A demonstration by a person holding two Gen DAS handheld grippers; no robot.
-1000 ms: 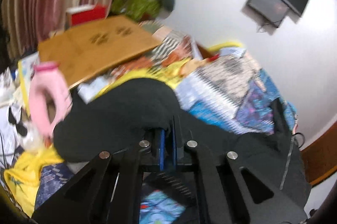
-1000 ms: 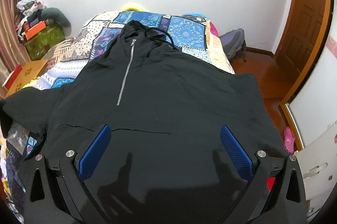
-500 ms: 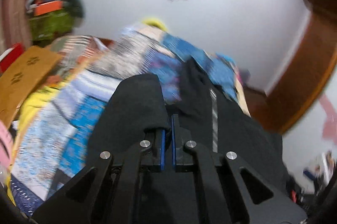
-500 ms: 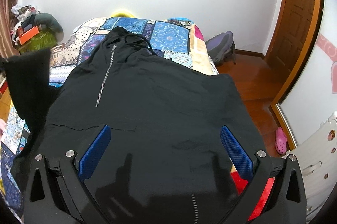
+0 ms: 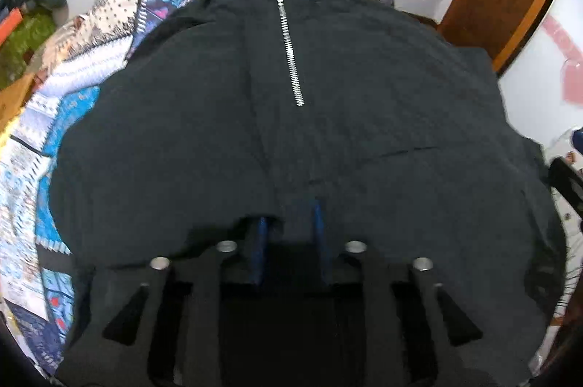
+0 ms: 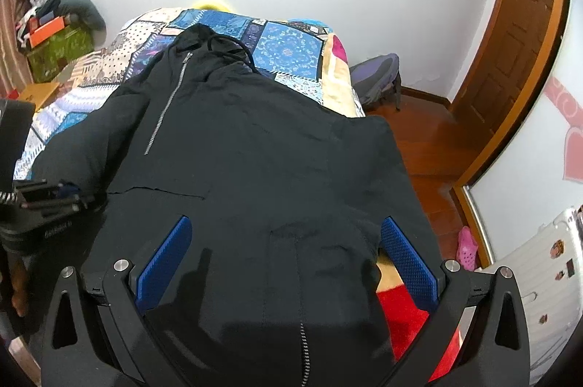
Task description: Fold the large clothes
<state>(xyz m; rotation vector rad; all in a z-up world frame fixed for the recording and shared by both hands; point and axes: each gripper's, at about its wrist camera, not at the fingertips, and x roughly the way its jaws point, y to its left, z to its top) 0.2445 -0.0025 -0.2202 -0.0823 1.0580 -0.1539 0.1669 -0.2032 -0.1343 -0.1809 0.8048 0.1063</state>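
- The bed [image 6: 302, 48], covered with a patchwork quilt [image 5: 73, 103] of blue, white and purple squares, fills the middle of both views; a white wall stands behind it and a brown wooden door [image 6: 517, 34] to its right.
- A black zip-up hooded jacket [image 6: 255, 150] lies spread front-up across the quilt, hood [image 6: 198, 39] toward the wall, hem toward the cameras. Its left sleeve [image 5: 156, 150] is folded in over the chest, the edge running just beside the silver zipper [image 5: 288, 34]. A black drawstring [image 6: 233, 50] loops by the hood.
- The right gripper [image 6: 288, 256] hovers over the hem with its blue-padded jaws wide apart, holding nothing.
- The left gripper [image 5: 289, 241] sits at the folded sleeve's end; its blue pads [image 5: 261, 248] stand slightly apart, with black fabric draped around their tips. Whether cloth is pinched I cannot tell.
- A green box [image 6: 58, 50] in the left corner carries an orange box [image 6: 45, 32] and heaped clothes.
- A grey backpack [image 6: 379, 77] leans beside the bed.
- A pink slipper [image 6: 466, 247] lies on the wooden floor.
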